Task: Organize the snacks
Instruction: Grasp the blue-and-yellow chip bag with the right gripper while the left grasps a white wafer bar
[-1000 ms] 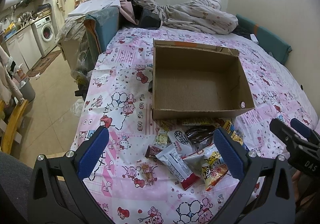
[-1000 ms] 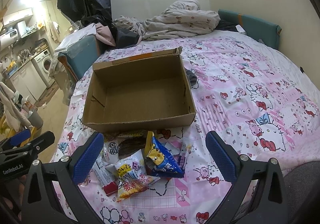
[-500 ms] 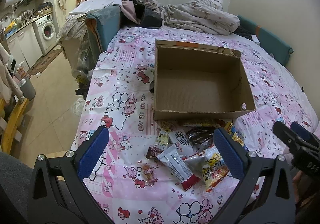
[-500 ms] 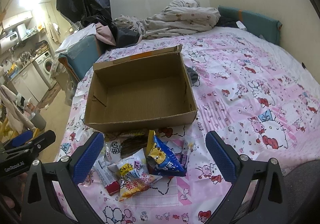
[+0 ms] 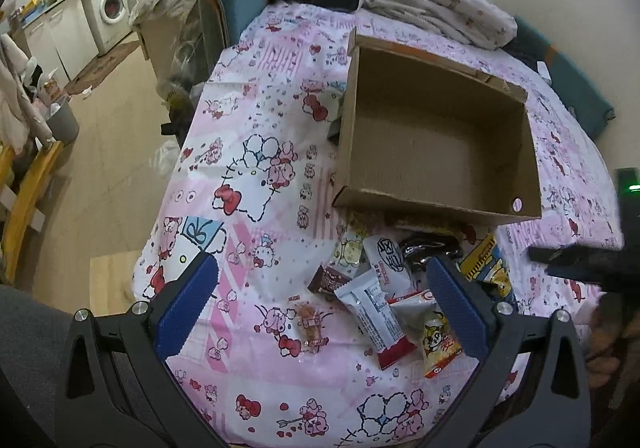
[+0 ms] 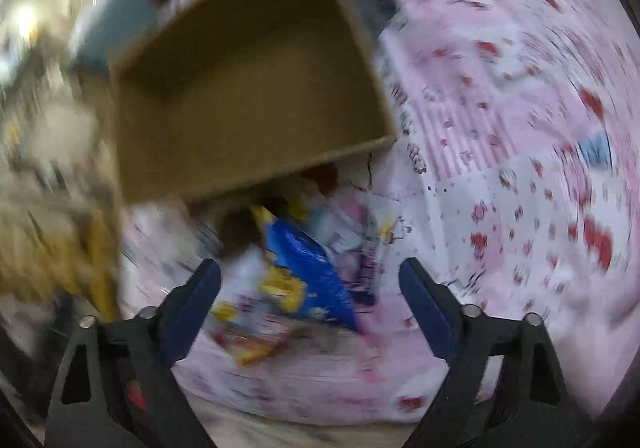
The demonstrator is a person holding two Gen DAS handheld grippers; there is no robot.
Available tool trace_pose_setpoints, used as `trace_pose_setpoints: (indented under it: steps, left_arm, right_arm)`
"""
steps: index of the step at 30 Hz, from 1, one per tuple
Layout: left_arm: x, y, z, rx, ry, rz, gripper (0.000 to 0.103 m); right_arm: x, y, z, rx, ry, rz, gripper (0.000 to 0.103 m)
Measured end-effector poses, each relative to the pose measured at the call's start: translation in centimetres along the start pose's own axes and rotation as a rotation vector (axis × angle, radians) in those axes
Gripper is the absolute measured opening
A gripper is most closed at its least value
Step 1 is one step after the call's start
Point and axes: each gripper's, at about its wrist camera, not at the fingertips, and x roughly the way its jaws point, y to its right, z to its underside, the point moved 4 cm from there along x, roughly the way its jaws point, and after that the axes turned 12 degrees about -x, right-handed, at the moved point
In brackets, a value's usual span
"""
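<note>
An empty cardboard box [image 5: 432, 152] sits on the pink patterned bedspread [image 5: 260, 176]. A pile of snacks lies in front of it: a white-and-red bar [image 5: 376, 316], a yellow-and-white bag [image 5: 440, 340], a dark wrapper [image 5: 428, 248], a blue-yellow bag [image 5: 484, 268] and a small candy [image 5: 310, 326]. My left gripper [image 5: 320, 276] hovers open over the pile's left side, holding nothing. The right wrist view is blurred. It shows the box [image 6: 248, 88] and the blue bag [image 6: 308, 260]. My right gripper [image 6: 310, 272] is closing, with the blue bag below and between its fingers, which are clear of it.
The bed's left edge [image 5: 176, 184] drops to a tan floor with a washing machine [image 5: 110, 6] beyond. A crumpled blanket [image 5: 432, 8] and a teal cushion [image 5: 576, 84] lie behind the box. The right gripper's dark body [image 5: 580, 268] shows at the right edge.
The right gripper has swung down toward the snack pile, its view is now blurred, and its jaws have narrowed. The left gripper has shifted closer to the bed and tilted slightly.
</note>
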Motion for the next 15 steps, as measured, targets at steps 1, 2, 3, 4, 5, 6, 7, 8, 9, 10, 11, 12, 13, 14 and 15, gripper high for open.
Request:
trace_pose_setpoints:
  steps: [1, 2, 3, 4, 5, 6, 7, 8, 9, 10, 11, 12, 13, 14, 15]
  left_arm:
    - [0.2, 0.0, 0.0, 0.001, -0.009, -0.003, 0.103]
    - [0.3, -0.1, 0.0, 0.001, -0.017, -0.004, 0.103]
    - [0.5, -0.2, 0.1, -0.002, -0.027, -0.006, 0.103]
    - [0.6, -0.3, 0.1, -0.004, -0.034, -0.007, 0.103]
    - [0.8, -0.3, 0.1, -0.008, -0.041, -0.007, 0.103]
    - [0.9, -0.4, 0.0, -0.011, -0.044, -0.008, 0.103]
    - [0.9, -0.4, 0.0, -0.013, -0.044, -0.01, 0.103]
    - [0.8, -0.4, 0.0, -0.014, -0.045, -0.013, 0.103]
    - [0.9, -0.5, 0.0, -0.014, -0.045, -0.014, 0.103]
    - [0.9, -0.4, 0.0, -0.013, -0.046, -0.015, 0.103]
    - [0.9, -0.4, 0.0, -0.011, -0.046, -0.016, 0.103]
    - [1.0, -0.4, 0.0, -0.012, -0.046, -0.015, 0.103]
    - [1.1, -0.4, 0.0, -0.01, -0.048, -0.015, 0.103]
    - [1.1, -0.3, 0.1, -0.007, -0.05, -0.014, 0.103]
    - [1.3, -0.1, 0.0, -0.002, -0.052, -0.015, 0.103]
  right_arm:
    - [1.2, -0.5, -0.1, -0.056, -0.051, 0.02, 0.082]
    - [2.4, -0.9, 0.0, -0.105, -0.097, 0.038, 0.078]
    - [3.4, -1.2, 0.2, -0.136, -0.131, 0.052, 0.075]
    - [4.1, -1.7, 0.4, -0.16, -0.15, 0.047, 0.073]
    - [4.5, -2.3, 0.5, -0.187, -0.153, 0.039, 0.072]
    - [4.8, -2.9, 0.5, -0.221, -0.154, 0.051, 0.07]
    - [4.8, -3.6, 0.6, -0.255, -0.153, 0.069, 0.068]
    - [4.9, -4.1, 0.8, -0.287, -0.151, 0.087, 0.068]
    - [4.9, -4.5, 0.8, -0.309, -0.151, 0.098, 0.068]
    - [5.0, -5.0, 1.0, -0.328, -0.151, 0.109, 0.068]
    - [5.1, -5.4, 1.4, -0.35, -0.155, 0.118, 0.068]
    - [5.5, -5.6, 1.3, -0.362, -0.161, 0.114, 0.068]
    - [6.0, -5.7, 1.4, -0.369, -0.171, 0.109, 0.068]
    - [6.6, -5.7, 1.7, -0.371, -0.179, 0.118, 0.068]
    - [7.1, -5.3, 1.6, -0.366, -0.19, 0.126, 0.067]
